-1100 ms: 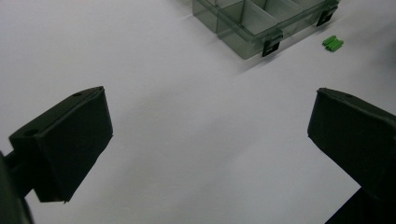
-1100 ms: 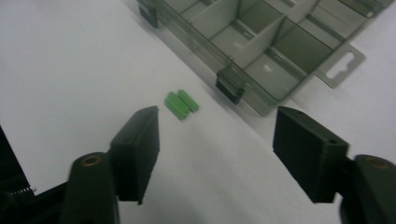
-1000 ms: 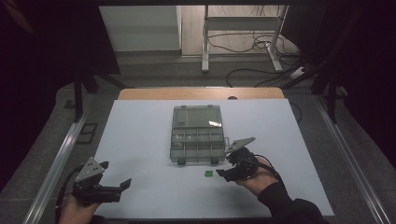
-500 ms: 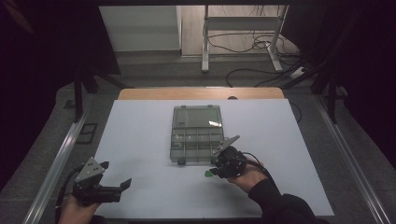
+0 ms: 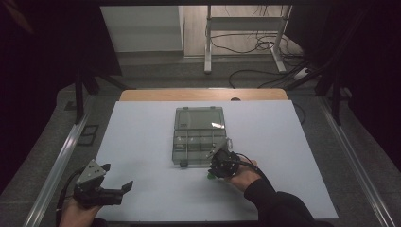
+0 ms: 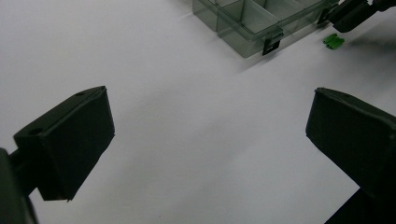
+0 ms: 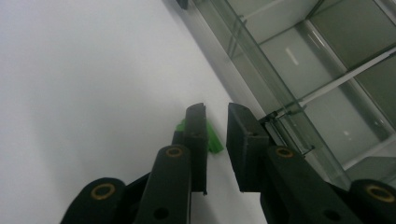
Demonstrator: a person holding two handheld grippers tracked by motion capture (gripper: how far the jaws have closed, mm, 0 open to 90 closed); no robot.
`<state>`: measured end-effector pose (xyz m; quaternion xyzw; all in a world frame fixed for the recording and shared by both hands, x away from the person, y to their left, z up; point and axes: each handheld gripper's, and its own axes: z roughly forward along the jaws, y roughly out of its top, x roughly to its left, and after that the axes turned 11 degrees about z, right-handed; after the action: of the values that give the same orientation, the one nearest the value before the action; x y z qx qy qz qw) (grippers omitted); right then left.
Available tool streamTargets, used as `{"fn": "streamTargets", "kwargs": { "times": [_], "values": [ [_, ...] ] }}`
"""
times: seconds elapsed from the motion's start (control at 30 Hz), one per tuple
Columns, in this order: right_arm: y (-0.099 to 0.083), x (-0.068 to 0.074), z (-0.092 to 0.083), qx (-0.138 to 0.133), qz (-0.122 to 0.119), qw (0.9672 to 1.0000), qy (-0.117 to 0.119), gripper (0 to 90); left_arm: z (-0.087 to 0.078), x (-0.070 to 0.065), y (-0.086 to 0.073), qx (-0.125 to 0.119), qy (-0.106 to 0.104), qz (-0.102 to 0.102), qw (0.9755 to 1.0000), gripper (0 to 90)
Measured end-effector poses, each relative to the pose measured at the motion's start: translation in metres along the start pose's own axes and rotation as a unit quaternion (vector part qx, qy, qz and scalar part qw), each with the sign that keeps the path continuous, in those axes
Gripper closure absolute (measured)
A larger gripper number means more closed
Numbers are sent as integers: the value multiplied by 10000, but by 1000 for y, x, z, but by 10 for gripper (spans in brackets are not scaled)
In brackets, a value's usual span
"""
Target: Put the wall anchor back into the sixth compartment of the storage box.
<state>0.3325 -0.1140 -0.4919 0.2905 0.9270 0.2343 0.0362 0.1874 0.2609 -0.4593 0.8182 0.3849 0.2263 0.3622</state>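
While the right gripper (image 5: 213,173) is closing its jaws over the green piece (image 7: 212,138), the grip is not yet made: in the right gripper view the 2 jaws are standing nearly together with a narrow gap, and the piece is peeking out just behind the left jaw rather than sitting squarely between the pads. To do this step well, the person is probably needing to nudge the gripper sideways so the piece centres in the gap, keeping the tips low against the table (image 5: 142,142) before squeezing.

In the left gripper view, the piece (image 6: 333,41) is lying flat on the table just beside the near edge of the open box (image 5: 198,137), apart from it. Its long axis seems to be running roughly along that edge, though it is too small to be sure.

Meanwhile the left gripper (image 5: 119,190) is resting near the table's front left, jaws spread wide and empty.
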Motion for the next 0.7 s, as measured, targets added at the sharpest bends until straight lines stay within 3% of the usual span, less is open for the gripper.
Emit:
{"fn": "streamTargets", "kwargs": {
  "times": [0.33,0.5,0.7],
  "values": [
    [1,0,11,191,-244,9995,-29,801,0,0,0,3,0,-5,10000,16],
    [2,0,12,150,-239,9996,-9,802,0,0,0,1,-2,-25,10000,16],
    [1,0,15,292,-225,9993,-38,832,0,1,0,6,0,-31,10000,16]
  ]
}}
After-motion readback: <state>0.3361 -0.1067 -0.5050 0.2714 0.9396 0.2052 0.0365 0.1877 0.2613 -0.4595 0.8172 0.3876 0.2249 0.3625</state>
